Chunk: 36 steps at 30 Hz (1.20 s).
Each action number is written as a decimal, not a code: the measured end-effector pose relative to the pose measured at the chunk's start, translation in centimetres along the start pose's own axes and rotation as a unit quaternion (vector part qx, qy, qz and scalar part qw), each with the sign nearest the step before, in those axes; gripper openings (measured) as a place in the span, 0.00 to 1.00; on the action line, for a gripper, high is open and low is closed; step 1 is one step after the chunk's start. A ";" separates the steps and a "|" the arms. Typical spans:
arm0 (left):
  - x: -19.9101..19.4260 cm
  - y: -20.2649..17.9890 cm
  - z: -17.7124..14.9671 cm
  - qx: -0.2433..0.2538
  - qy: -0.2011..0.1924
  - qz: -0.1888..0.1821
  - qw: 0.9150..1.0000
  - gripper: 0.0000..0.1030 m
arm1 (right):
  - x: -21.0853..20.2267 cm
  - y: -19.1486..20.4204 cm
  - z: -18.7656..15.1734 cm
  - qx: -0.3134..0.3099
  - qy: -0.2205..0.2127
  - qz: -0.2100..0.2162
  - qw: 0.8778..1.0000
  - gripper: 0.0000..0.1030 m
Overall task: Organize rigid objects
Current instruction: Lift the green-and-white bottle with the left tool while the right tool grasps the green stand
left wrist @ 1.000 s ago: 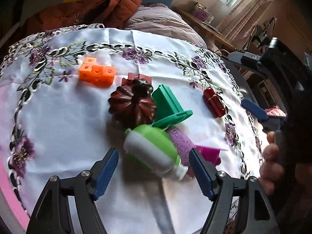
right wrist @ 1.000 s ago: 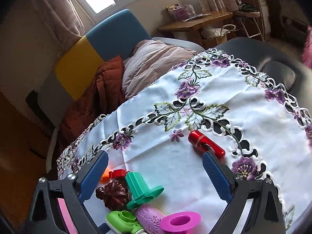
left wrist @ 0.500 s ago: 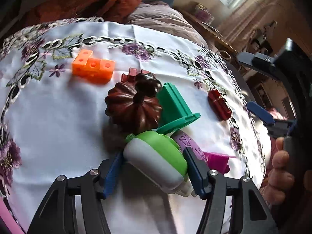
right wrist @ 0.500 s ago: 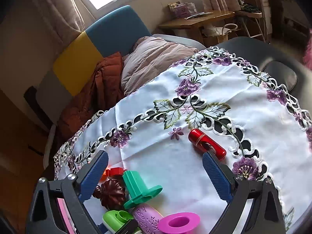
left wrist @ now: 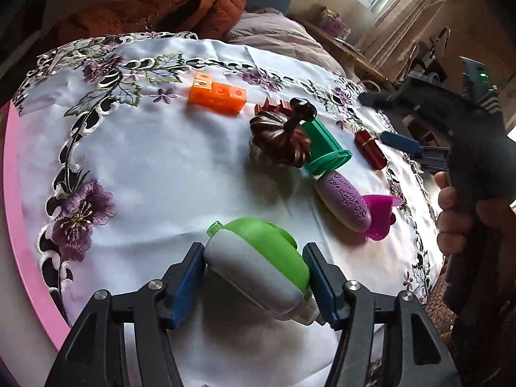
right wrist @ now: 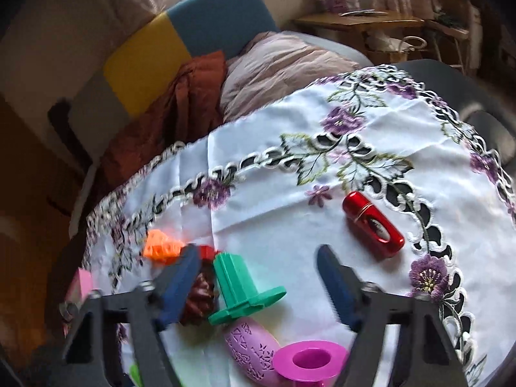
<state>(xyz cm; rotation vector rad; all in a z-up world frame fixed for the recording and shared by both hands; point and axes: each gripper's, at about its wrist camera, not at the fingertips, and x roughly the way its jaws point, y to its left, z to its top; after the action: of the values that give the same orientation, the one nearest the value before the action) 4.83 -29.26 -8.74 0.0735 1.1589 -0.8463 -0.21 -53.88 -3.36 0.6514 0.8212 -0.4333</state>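
Note:
My left gripper (left wrist: 251, 248) is shut on a green and grey rounded gadget (left wrist: 258, 258), both blue pads pressed to its sides, near the front of the white embroidered cloth (left wrist: 161, 167). Further back lies a cluster: a dark brown fluted piece (left wrist: 280, 138), a teal flanged spool (left wrist: 325, 148), a purple patterned oval (left wrist: 343, 201) and a magenta flanged ring (left wrist: 380, 213). My right gripper (right wrist: 258, 254) is closing with the teal spool (right wrist: 238, 290) between its jaws. The spool stands close to the left finger (right wrist: 180, 283), and the right pad is clear of it.
An orange block row (left wrist: 217, 95) and a red toothed piece (left wrist: 271, 106) lie behind the cluster. A red cylinder case (right wrist: 372, 222) lies to the right. The pink table rim (left wrist: 19, 225) runs along the left. A hand (left wrist: 451, 213) holds the right gripper. A padded chair (right wrist: 200, 32) stands behind.
My left gripper closed on the green and grey gadget and drew it away from the cluster toward the front. My right gripper's jaws narrowed and it shifted left and down over the teal spool.

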 end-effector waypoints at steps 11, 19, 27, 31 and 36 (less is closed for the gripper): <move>0.4 0.0 0.3 -0.008 -0.006 0.005 1.000 0.61 | 3.9 2.7 -1.3 -0.085 0.073 -0.027 0.993 0.57; 0.2 0.0 0.0 -0.003 -0.010 0.009 1.000 0.61 | 6.3 3.5 -2.4 -0.132 0.120 -0.054 0.982 0.30; -1.0 0.0 -0.9 0.013 -0.022 0.028 0.999 0.60 | 6.8 2.7 -2.7 -0.122 0.134 -0.042 0.983 0.30; -2.7 0.1 -1.5 0.016 -0.037 0.025 0.999 0.60 | 6.8 2.6 -3.0 -0.128 0.133 -0.047 0.982 0.30; -6.1 0.3 -1.9 0.017 -0.070 0.017 0.997 0.60 | 6.8 3.4 -3.3 -0.145 0.129 -0.053 0.979 0.30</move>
<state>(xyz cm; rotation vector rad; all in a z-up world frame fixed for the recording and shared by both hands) 2.72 -24.81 -4.69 0.0614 1.0081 -0.8282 4.19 -49.90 -9.18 0.3957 1.1459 -0.3200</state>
